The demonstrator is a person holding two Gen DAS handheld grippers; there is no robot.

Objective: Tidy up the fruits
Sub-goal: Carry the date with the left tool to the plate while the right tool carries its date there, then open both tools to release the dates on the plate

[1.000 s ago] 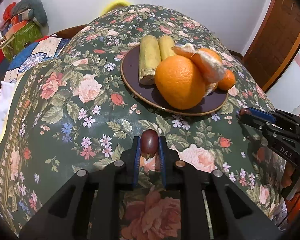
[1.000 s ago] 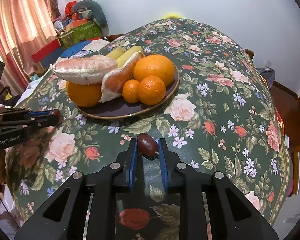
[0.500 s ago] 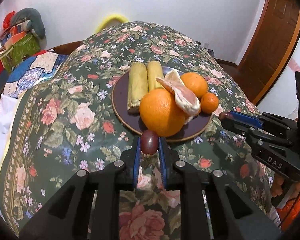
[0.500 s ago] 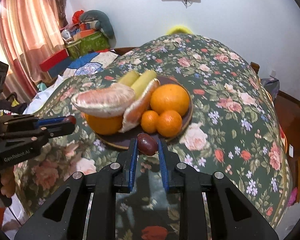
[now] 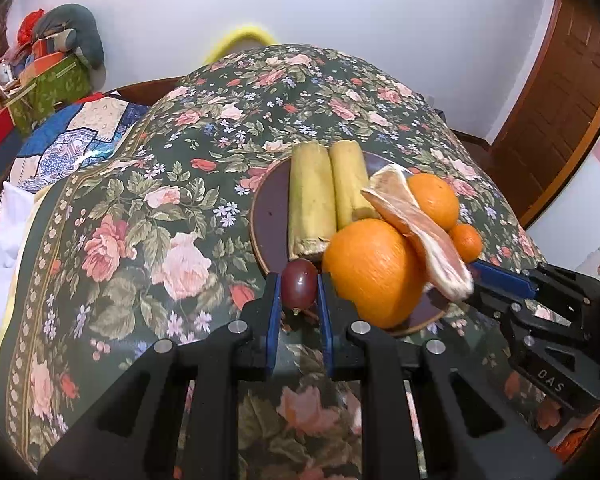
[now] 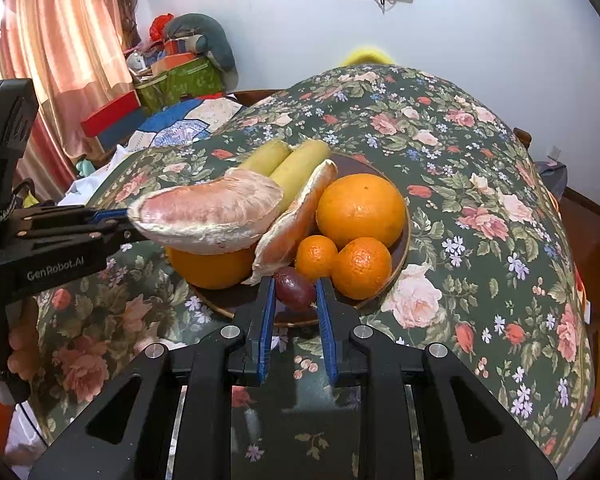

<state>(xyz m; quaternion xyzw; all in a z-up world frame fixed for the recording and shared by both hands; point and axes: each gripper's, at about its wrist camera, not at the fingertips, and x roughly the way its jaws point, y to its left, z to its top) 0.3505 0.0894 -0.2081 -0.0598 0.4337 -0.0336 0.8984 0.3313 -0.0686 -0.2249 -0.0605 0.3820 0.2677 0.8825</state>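
The left gripper [image 5: 298, 292] pinches a dark grape [image 5: 299, 289] at the plate's [image 5: 266, 224] 7 o'clock rim. The right gripper [image 6: 295, 294] pinches another grape [image 6: 294, 291] at 6 o'clock. The plate holds oranges [image 6: 360, 210], pomelo segments [image 6: 208, 216] and sugarcane pieces [image 5: 312, 204].

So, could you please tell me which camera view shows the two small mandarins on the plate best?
The right wrist view: both small mandarins sit unobstructed at the plate's near edge. In the left wrist view only one shows, half hidden behind the pomelo segment and the large orange.
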